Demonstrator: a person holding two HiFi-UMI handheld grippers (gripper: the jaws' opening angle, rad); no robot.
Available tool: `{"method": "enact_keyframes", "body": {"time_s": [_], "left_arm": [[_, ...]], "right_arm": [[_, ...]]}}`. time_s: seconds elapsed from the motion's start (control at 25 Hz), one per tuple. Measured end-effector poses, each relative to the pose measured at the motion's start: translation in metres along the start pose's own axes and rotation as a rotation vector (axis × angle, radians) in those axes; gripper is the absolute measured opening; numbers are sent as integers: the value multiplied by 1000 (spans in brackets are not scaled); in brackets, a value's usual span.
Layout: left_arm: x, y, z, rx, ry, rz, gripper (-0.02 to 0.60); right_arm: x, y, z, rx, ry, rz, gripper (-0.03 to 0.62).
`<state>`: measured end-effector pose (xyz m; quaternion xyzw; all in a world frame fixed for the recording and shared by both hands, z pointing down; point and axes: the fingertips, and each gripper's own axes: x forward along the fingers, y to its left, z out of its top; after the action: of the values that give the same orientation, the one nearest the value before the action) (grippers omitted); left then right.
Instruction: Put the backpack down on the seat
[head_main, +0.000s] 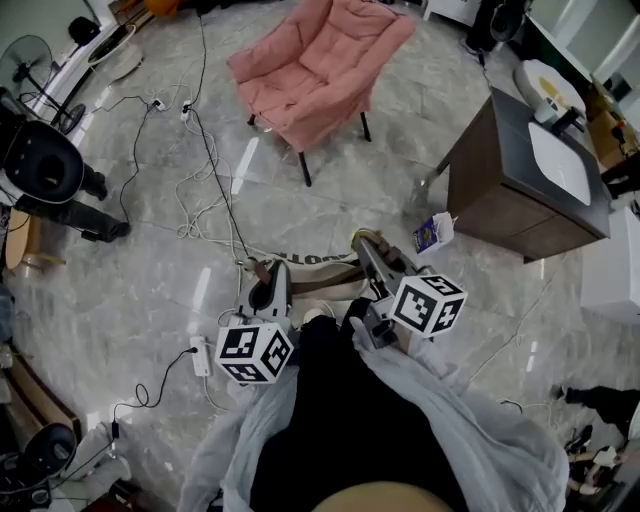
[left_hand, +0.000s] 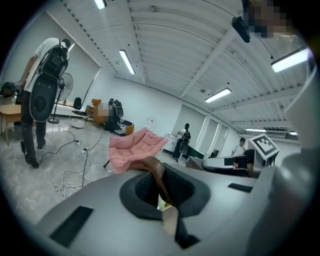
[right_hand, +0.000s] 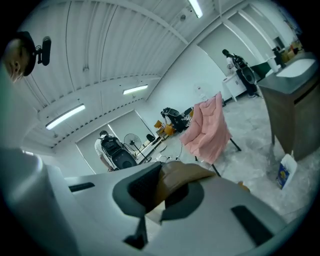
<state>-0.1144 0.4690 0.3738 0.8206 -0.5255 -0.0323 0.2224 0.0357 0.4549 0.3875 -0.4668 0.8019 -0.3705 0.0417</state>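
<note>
A pink padded chair (head_main: 318, 62) stands on dark legs at the top middle of the head view, some way ahead of me. My left gripper (head_main: 268, 276) and right gripper (head_main: 368, 250) are held side by side low in that view. Each is shut on a brown strap of the backpack. The backpack's pale top with dark lettering (head_main: 312, 259) hangs between them, and the rest of it is hidden below. The strap (left_hand: 156, 172) runs through the jaws in the left gripper view, with the chair (left_hand: 134, 149) beyond. In the right gripper view the other strap (right_hand: 177, 175) lies clamped, and the chair (right_hand: 207, 131) is ahead.
Cables (head_main: 205, 195) trail over the marble floor between me and the chair. A dark cabinet with a white basin (head_main: 530, 185) stands at the right, a small carton (head_main: 433, 232) beside it. A person carrying black gear (head_main: 45, 170) is at the left. A power strip (head_main: 200, 356) lies near my feet.
</note>
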Motion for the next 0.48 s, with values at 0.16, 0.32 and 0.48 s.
{"method": "enact_keyframes", "body": {"time_s": [0.16,0.32,0.48], "left_arm": [[6,5,6,1,-2,-6,12],[17,16,9,-7,5,-1,13],[33,30,10,-22,17,24,14]], "right_arm": [[7,2,4,-9,-2,0,8],[23,0,10,-24,10,-1,8],[49,-7,17,-44,41,7,8]]}}
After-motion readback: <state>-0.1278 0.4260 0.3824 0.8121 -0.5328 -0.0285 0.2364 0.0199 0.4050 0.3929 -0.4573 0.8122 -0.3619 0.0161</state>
